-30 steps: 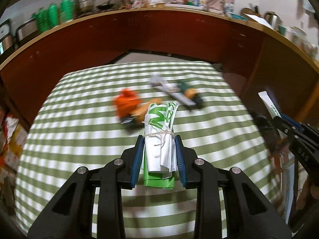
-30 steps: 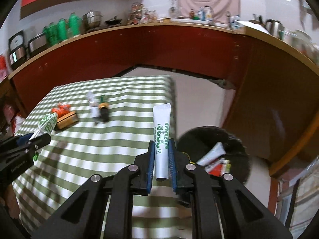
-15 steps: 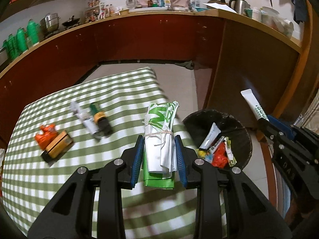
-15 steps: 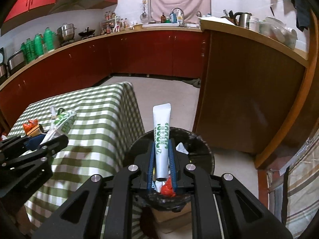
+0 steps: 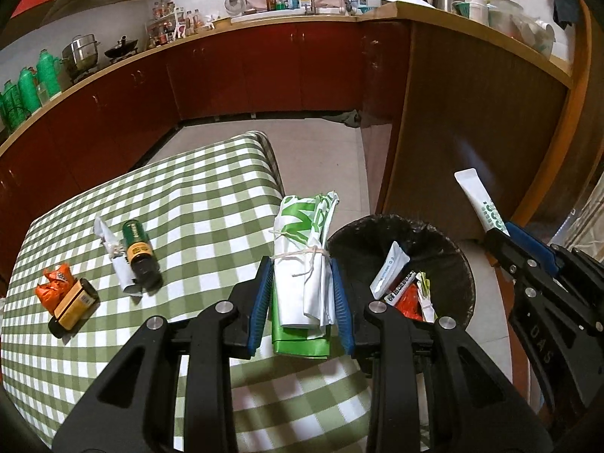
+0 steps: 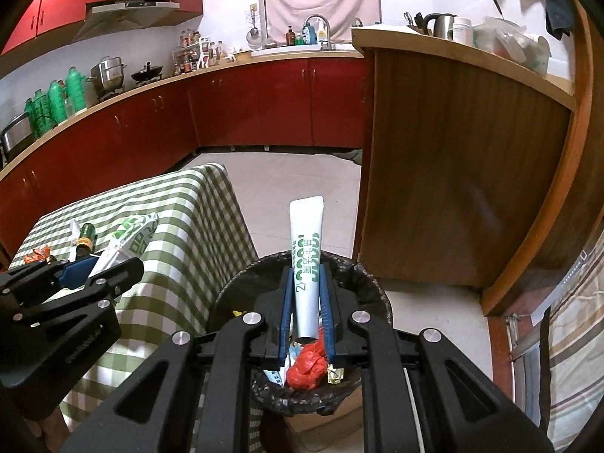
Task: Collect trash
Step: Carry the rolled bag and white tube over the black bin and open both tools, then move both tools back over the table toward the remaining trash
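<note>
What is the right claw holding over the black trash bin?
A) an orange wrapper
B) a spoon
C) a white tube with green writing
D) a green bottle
C: the right claw is shut on a white tube with green print, held above the trash bin.

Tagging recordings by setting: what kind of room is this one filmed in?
A home kitchen, most likely: a sink with faucet on the red-cabinet counter, a range hood above a steamer pot, and an electric kettle.

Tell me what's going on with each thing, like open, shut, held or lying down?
Left tongs: shut on the tied bag bundle.
Right tongs: shut on the tube, above the bin.
Bin: open, trash inside.
Green bottle: lying on the table.
</note>
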A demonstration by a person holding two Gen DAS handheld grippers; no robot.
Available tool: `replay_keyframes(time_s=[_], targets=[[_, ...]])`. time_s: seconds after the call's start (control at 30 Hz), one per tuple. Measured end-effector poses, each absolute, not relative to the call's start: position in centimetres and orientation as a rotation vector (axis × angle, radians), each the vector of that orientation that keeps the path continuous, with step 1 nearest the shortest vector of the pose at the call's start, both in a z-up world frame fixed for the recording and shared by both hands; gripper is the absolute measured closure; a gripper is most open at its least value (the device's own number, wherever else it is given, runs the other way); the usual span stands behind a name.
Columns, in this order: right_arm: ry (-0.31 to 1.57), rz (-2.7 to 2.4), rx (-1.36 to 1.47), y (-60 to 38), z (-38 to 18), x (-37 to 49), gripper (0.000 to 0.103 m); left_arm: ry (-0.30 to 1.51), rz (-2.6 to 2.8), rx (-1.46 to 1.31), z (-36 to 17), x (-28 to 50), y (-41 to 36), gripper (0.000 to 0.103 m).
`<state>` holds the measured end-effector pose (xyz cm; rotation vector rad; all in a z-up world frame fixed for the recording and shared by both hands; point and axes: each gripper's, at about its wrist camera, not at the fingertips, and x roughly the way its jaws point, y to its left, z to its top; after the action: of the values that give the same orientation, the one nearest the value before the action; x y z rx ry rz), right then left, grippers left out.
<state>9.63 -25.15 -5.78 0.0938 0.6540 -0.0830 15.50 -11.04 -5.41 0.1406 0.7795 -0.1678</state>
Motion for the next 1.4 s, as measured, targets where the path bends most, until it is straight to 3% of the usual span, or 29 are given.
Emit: replay_keyframes(time_s=[0.73,0.8,0.87,1.4], targets=[[0.683,-0.11,0.124,-27.0,-7.5,11.9,0.088,0.844,-0.168,0.178,-6.7,18.5,-13.8,0.071],[0.688,-0.109,0.126,-27.0,-7.7,12.1,0.085,0.851,-0.165,0.175,-6.8,18.7,-13.8,0.058],[0.695,-0.115,0.135,-27.2,-7.9,12.2,0.082,0.849,-0.162,0.174,-6.8,18.8,-13.7,0.053],[0.676,-0.123,0.119,-26.8,-7.1,11.6,0.057,0.84,-0.142,0.145,-6.2,18.1,-12.0,0.045]])
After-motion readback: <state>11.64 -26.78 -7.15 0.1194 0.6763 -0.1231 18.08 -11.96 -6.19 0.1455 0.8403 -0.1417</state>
